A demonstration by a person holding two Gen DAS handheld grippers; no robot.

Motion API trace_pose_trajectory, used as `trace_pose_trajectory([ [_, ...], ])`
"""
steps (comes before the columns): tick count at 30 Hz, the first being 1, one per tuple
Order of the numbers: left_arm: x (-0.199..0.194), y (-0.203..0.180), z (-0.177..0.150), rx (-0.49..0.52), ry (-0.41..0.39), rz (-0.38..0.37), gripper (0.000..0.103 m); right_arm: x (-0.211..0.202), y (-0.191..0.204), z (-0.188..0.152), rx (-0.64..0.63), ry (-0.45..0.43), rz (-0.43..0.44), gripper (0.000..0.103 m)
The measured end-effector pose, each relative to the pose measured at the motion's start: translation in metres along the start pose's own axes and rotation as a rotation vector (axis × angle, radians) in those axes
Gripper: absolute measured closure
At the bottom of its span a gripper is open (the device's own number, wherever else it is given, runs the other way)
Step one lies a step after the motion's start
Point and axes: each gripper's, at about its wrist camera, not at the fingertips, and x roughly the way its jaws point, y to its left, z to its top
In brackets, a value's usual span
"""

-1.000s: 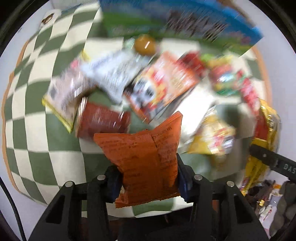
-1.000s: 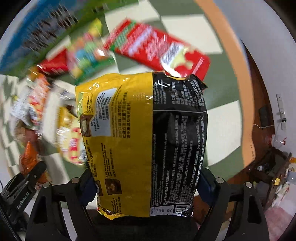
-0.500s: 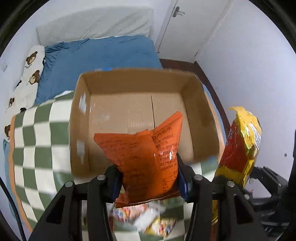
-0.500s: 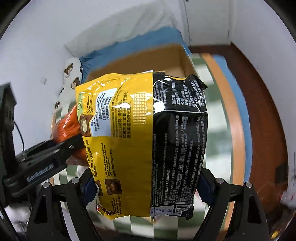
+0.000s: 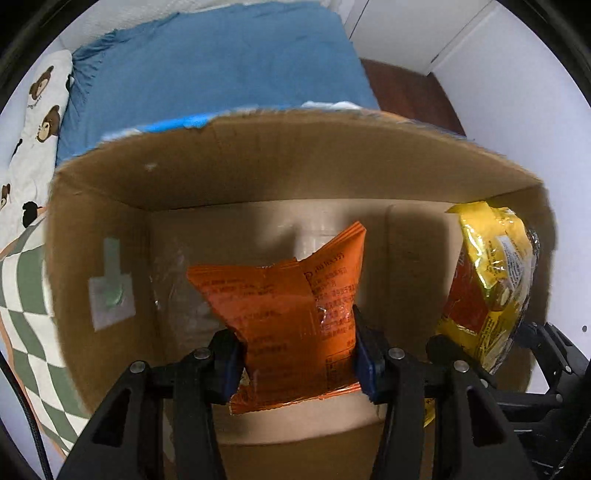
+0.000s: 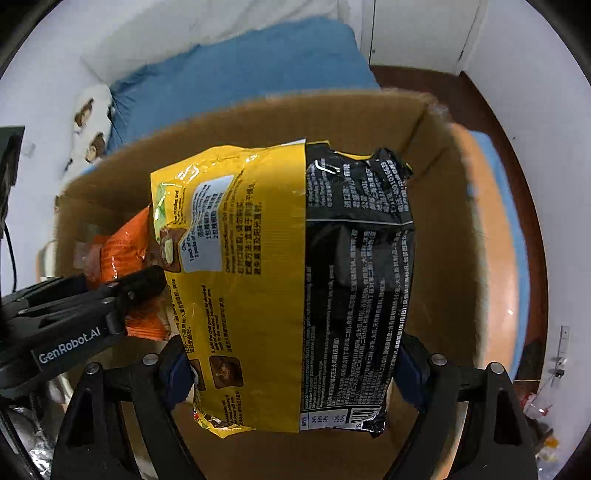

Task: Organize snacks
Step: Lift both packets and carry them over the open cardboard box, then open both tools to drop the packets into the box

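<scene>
My left gripper (image 5: pixel 297 354) is shut on an orange snack packet (image 5: pixel 291 317) and holds it inside an open cardboard box (image 5: pixel 280 158), above the box floor. My right gripper (image 6: pixel 295 373) is shut on a yellow and black noodle packet (image 6: pixel 288 280), also held over the inside of the box (image 6: pixel 461 236). The noodle packet shows at the right in the left wrist view (image 5: pixel 491 280). The orange packet (image 6: pixel 122 247) and the left gripper's finger (image 6: pixel 125 291) show at the left in the right wrist view.
The box stands on a green and white checked cloth (image 5: pixel 26 295). Behind it lies a bed with a blue sheet (image 5: pixel 214 66) and a bear-print pillow (image 5: pixel 37 99). White walls, a door (image 6: pixel 417 33) and dark wood floor (image 5: pixel 410 92) lie beyond.
Both grippers have swung away from the snack pile on the checked cloth, come up to the cardboard box and moved their packets down into it. Both grips are unchanged.
</scene>
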Motion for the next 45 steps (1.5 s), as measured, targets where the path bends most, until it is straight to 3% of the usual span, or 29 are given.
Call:
trace_pose_trajectory([
  [6, 0.017, 0.013, 0.005, -0.011, 0.025, 0.004, 0.056, 0.049, 0.008, 0.038, -0.026, 0.053, -0.036, 0.014],
  [8, 0.019, 0.015, 0.005, -0.016, 0.030, -0.001, 0.055, 0.054, 0.011, 0.031, -0.030, 0.070, -0.036, 0.014],
  [10, 0.018, 0.017, 0.002, -0.015, 0.015, 0.002, 0.041, 0.064, 0.011, 0.039, -0.041, 0.091, -0.031, 0.014],
  [12, 0.018, 0.015, 0.002, -0.003, 0.003, 0.037, 0.005, 0.070, 0.022, 0.035, -0.043, 0.106, -0.018, 0.014],
  [19, -0.004, 0.016, -0.015, -0.005, -0.061, 0.022, 0.004, 0.063, 0.009, 0.040, -0.049, 0.056, -0.012, 0.004],
  [28, -0.054, 0.017, -0.065, -0.010, -0.211, 0.082, 0.004, 0.028, 0.008, 0.014, -0.077, -0.060, -0.036, 0.004],
  [38, -0.110, -0.002, -0.113, -0.010, -0.391, 0.134, 0.004, -0.044, 0.003, -0.028, -0.096, -0.235, -0.051, 0.004],
  [42, -0.115, -0.001, -0.153, -0.037, -0.344, 0.194, 0.004, -0.084, 0.016, -0.069, -0.090, -0.271, -0.063, 0.004],
  [45, -0.091, 0.011, -0.211, -0.074, -0.245, 0.166, 0.004, -0.101, 0.009, -0.113, -0.080, -0.225, -0.030, 0.004],
])
